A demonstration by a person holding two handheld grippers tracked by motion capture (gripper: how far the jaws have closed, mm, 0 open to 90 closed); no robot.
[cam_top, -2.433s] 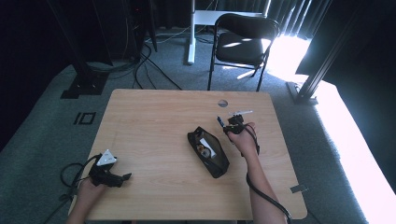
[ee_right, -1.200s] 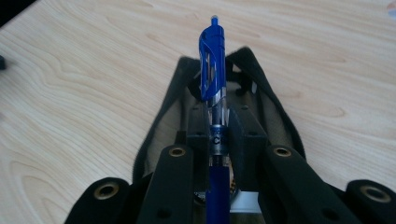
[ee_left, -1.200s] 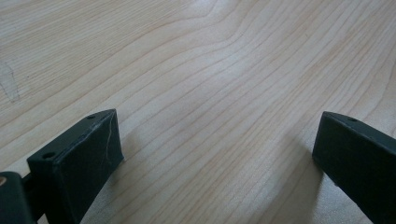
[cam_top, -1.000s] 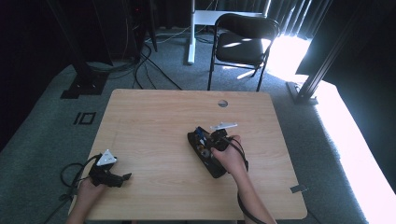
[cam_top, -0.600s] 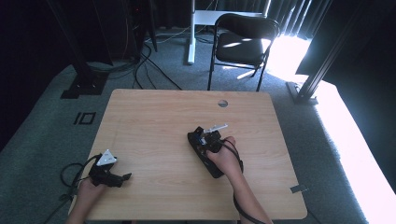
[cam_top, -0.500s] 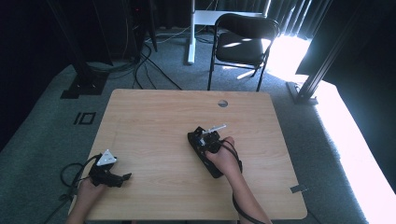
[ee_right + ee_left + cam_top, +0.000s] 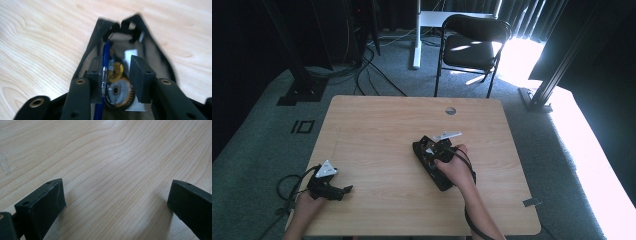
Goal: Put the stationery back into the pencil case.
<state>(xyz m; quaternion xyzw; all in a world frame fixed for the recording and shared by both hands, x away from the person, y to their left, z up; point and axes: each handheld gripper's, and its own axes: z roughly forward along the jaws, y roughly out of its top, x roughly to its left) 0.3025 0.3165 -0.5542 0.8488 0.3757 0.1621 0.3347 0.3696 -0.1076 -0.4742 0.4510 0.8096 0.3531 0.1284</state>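
Now right gripper inside black mesh pouch, jaws just opening, blue pen loose between; left gripper wide open, empty, near-left on table

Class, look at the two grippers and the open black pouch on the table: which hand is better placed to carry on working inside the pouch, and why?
The right. The right gripper already hangs over the open black pouch, its jaws having just been opening beside the blue pen. The left gripper rests on bare table near the front-left corner.
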